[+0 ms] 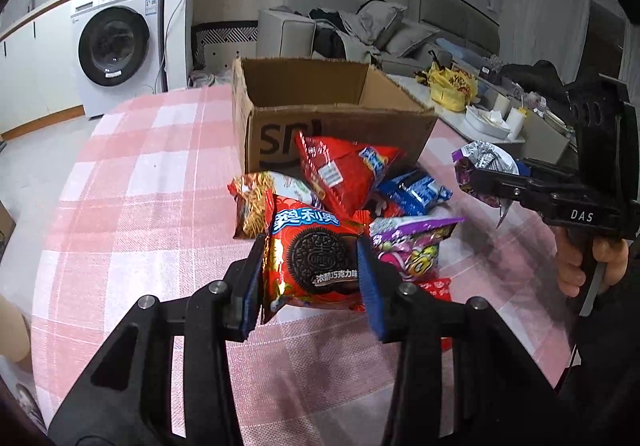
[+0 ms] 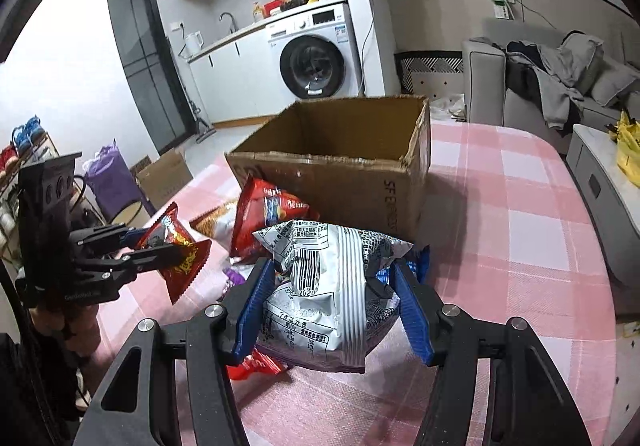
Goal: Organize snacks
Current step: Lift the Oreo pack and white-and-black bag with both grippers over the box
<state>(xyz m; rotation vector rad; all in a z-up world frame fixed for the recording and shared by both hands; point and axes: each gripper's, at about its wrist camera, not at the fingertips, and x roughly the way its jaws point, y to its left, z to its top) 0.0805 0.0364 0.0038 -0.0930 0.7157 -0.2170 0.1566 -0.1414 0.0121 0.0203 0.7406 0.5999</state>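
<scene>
Two blue-padded fingers point(image 1: 250, 286) of the left gripper point(image 1: 310, 278) filled the lower centre of its own view, closed narrowly on one red Oreo pack point(image 1: 312, 258) held above the table point(image 1: 140, 186). Across in the right wrist view, that same gripper point(image 2: 176, 250) showed at the left edge with the red pack point(image 2: 176, 254) pinched in it, lifted clear of the cloth.

At the lower centre of the right wrist view, the right gripper point(image 2: 334, 298) clamped one silver bag point(image 2: 332, 286), its barcode side up, raised over the heap. From the left view it appeared at the right edge point(image 1: 486, 186), the bag's purple side point(image 1: 480, 170) showing.

Behind both, at mid-frame, stood one open cardboard box point(image 1: 320, 122); its inside could not be seen. Against its near wall lay the pile: one red chip bag point(image 1: 340, 170) leaning on the box, one noodle pack point(image 1: 260, 202) to its left, one blue pack point(image 1: 412, 190) to its right, one purple candy bag point(image 1: 408, 246) lower right, and a red scrap of wrapper point(image 1: 438, 286) beside the fingers. One washing machine point(image 1: 116, 42) stood upper left.
</scene>
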